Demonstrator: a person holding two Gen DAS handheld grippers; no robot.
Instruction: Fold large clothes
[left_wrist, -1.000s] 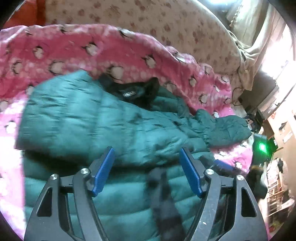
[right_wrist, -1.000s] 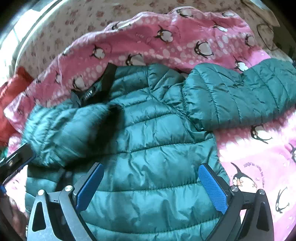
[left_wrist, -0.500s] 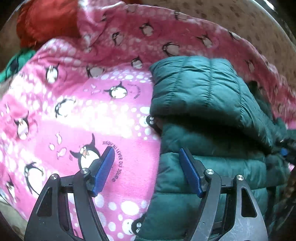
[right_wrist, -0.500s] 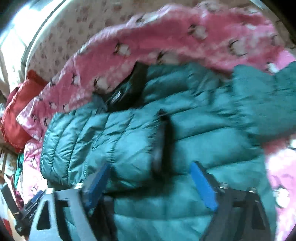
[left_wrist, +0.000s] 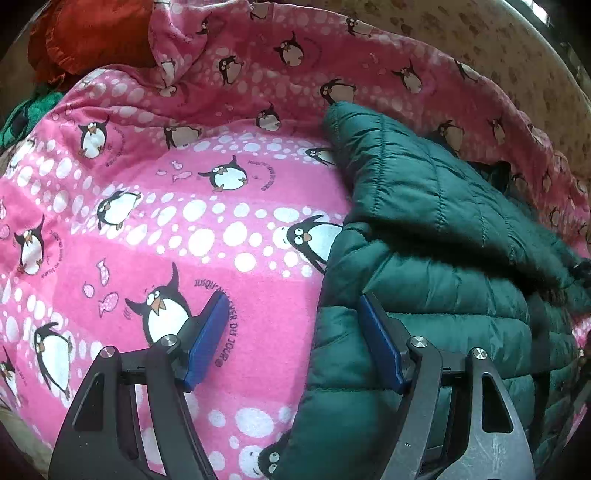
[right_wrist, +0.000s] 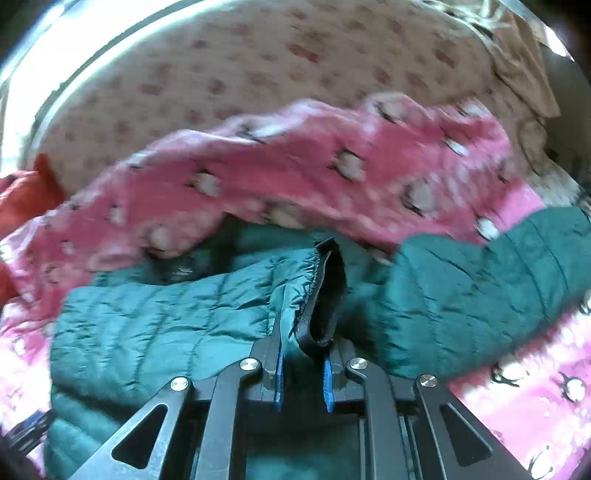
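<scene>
Your right tongs (right_wrist: 302, 373) have snapped together onto the dark-edged cuff of the green puffer jacket (left_wrist: 436, 280). Your left tongs (left_wrist: 293, 341) hang apart over the jacket's edge, on the bed's pink penguin blanket (left_wrist: 177, 218).

Both fisheye views bend straight lines strongly toward the rims, and black vignette fills the corners. The left wrist view is sharp and evenly lit by soft daylight; the penguin blanket (left_wrist: 221, 229) shows crisp print, and the green puffer jacket (left_wrist: 424, 258) casts a dark shadow under its folded sleeve. The right wrist view is smeared by motion blur across the blanket and patterned sheet (right_wrist: 258, 74), with blown-out white glare along the upper left edge.
</scene>
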